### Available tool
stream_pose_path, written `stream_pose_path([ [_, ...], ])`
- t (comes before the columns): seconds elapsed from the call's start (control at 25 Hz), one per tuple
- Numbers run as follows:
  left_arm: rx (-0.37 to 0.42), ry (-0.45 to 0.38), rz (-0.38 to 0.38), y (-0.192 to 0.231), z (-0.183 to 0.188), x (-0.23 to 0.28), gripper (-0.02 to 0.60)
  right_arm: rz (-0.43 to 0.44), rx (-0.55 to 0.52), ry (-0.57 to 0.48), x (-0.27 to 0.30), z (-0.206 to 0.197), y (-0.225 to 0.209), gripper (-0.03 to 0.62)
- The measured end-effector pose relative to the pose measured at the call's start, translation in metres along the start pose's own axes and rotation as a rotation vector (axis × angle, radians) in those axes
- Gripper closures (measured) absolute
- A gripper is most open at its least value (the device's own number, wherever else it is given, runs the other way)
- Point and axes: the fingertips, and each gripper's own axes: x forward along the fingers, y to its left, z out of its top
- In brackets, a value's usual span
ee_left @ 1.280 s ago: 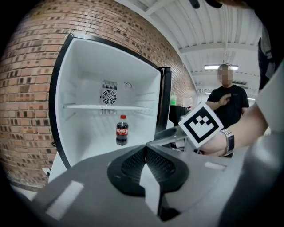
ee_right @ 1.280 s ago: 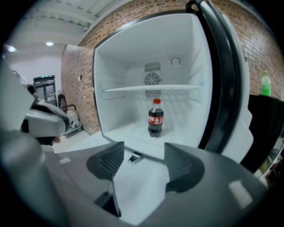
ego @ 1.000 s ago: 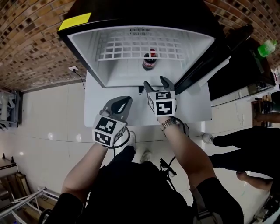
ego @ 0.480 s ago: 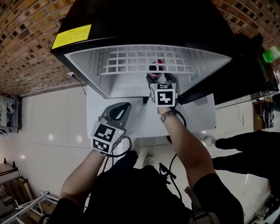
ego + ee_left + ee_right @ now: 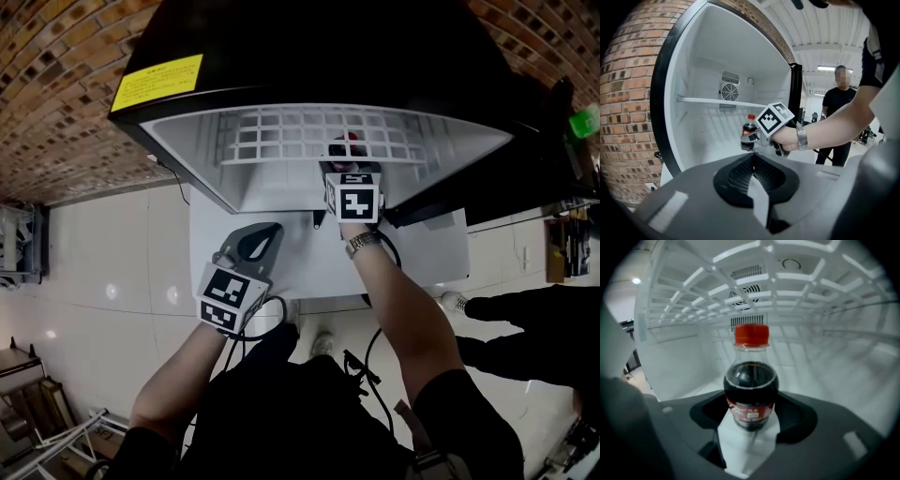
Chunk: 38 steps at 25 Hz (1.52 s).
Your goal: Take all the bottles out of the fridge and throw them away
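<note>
The right tongs (image 5: 343, 167) reach into the open fridge (image 5: 192, 161), under its white wire shelf (image 5: 300, 136). Their grey jaws stand wide and have just been closing a little. Between them stands a small plastic bottle (image 5: 751, 394), upright on the smooth white floor of the fridge. It is round-shouldered, full of dark drink, with a red screw cap and a red label band. The jaw faces lie to either side of its lower body and do not press on it.

The left tongs (image 5: 266, 232) hang outside the fridge, nearer the person than the right tongs and to their left, over the glossy pale floor tiles (image 5: 103, 253). Their jaws are together at the tips, with nothing in them.

Beyond the bottle, a ribbed fan grille (image 5: 730, 91) sits in the fridge's back wall. The fridge's outside is black, with a yellow sticker (image 5: 157, 82) on top. Rough brick wall (image 5: 47, 94) lies left of the left tongs. A metal-link watch (image 5: 361, 243) circles the wrist behind the right tongs.
</note>
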Motion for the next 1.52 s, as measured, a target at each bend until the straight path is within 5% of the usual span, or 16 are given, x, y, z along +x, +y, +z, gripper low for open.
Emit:
stream_pose_path([
  [0.6,0.02,-0.028,-0.019,-0.055,0.005,-0.006,0.578,0.06,0.011,-0.031,-0.091,-0.032,0.014,0.289],
  [0.96,0.063,-0.036,-0.084,-0.157,0.003,-0.004,0.578,0.082,0.03,-0.041,-0.199,-0.092,0.0,0.289],
  [1.52,0.098,0.002,-0.208,-0.309,-0.029,0.018,0.578,0.003,0.103,0.02,-0.331,-0.223,-0.063,0.289],
])
